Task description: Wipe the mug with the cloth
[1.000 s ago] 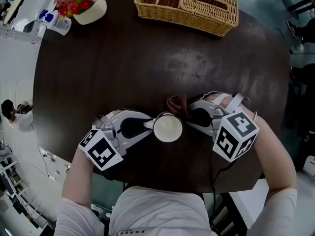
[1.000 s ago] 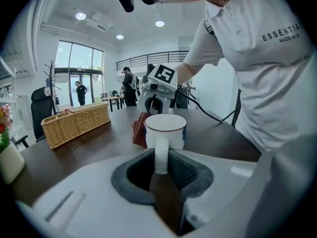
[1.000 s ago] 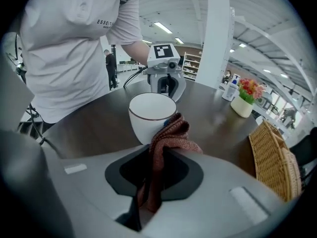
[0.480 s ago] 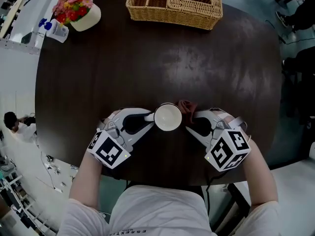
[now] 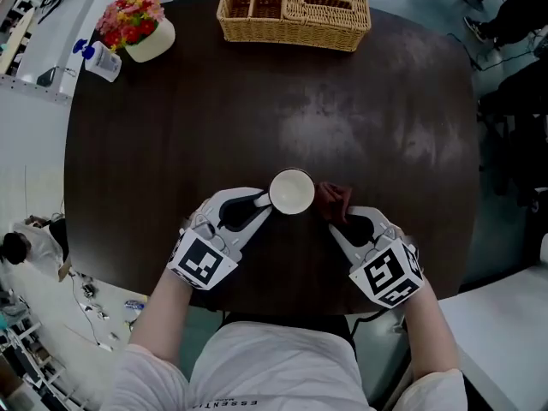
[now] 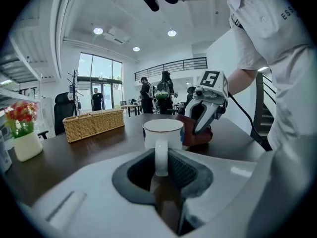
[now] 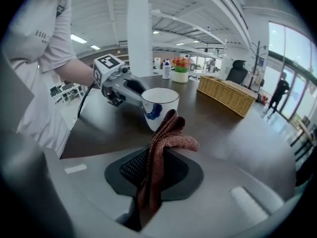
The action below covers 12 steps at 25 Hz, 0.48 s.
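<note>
A white mug [image 5: 292, 192] stands upright on the dark table [image 5: 257, 101], near its front edge. My left gripper [image 5: 259, 202] is shut on the mug's handle [image 6: 161, 155], and the mug [image 6: 163, 133] fills the middle of the left gripper view. My right gripper [image 5: 340, 212] is shut on a reddish-brown cloth [image 5: 332, 201], which sits just right of the mug. In the right gripper view the cloth [image 7: 163, 152] hangs folded between the jaws, with the mug [image 7: 159, 105] right behind it. Whether cloth and mug touch is hard to tell.
A wicker basket [image 5: 294, 14] stands at the table's far edge. A flower pot [image 5: 139, 28] and a small bottle [image 5: 101, 58] sit at the far left. The person's torso is right against the front edge of the table.
Both grippers, the mug and the cloth have moved away from the person's body, toward the table's middle. The grips are unchanged.
</note>
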### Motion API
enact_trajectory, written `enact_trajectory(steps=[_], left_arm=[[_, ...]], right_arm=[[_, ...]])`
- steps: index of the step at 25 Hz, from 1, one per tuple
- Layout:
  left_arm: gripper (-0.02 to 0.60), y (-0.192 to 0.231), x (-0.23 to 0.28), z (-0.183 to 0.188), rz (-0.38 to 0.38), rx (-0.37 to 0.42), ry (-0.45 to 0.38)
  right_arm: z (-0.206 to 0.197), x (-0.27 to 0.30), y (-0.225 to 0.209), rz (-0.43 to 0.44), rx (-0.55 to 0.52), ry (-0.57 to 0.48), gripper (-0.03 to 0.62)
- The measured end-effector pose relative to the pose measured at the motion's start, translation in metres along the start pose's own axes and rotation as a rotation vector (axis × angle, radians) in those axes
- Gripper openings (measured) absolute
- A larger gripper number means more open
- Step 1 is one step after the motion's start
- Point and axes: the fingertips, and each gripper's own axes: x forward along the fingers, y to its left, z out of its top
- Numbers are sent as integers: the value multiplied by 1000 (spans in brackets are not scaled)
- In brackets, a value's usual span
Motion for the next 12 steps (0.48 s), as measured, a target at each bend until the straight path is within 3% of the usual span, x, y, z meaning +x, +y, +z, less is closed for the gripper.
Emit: enact_trajectory(steps=[5,9,12], left_arm=[[71,-14,-9,9,6,-29,-20],[67,-23,-20,45,7,-29,-84],[67,-27,-31,80,10,-82,-159]], right_arm=[[-5,-15,-3,-70,168,-44,81],[-7,-27,-11,-131,361,-138,81],[-2,-32,-11,-149,467,-204,81]])
